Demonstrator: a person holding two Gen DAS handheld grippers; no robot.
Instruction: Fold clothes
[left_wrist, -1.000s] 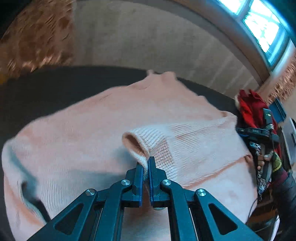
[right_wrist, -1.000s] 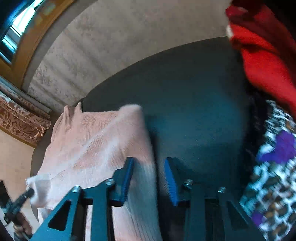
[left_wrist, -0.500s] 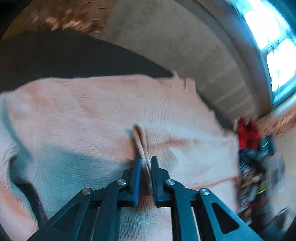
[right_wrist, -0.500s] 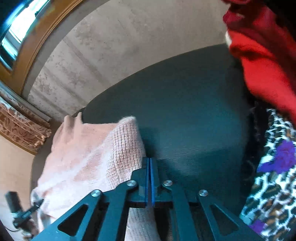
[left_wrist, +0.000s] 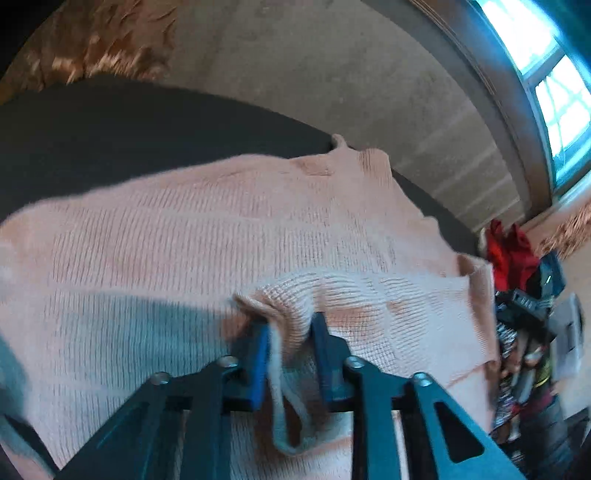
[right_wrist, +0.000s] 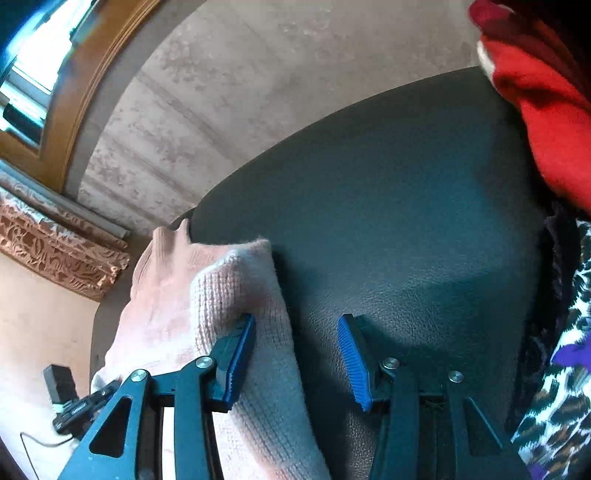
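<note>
A pink knit sweater (left_wrist: 229, 236) lies spread flat on the dark counter (left_wrist: 110, 125), its collar at the counter's far edge by the grey wall. A sleeve is folded across its body, the ribbed cuff (left_wrist: 291, 306) ending near the middle.

The left tongs (left_wrist: 290, 332) stand slightly parted, and their jaws have been opening in the last second; the cuff bunches up between the 2 blue pads, but whether they press on it cannot be told.

The right tongs (right_wrist: 295, 354) are released, their jaws just having opened wide. The left pad rests on the sweater's folded side edge (right_wrist: 258, 332), the other over bare counter (right_wrist: 406, 221), and the cloth lies loose between them.

At the counter's right edge sits a pile of other clothes: a red garment (right_wrist: 546, 122) and a leopard-print piece with purple (right_wrist: 557, 387) beside it.
</note>
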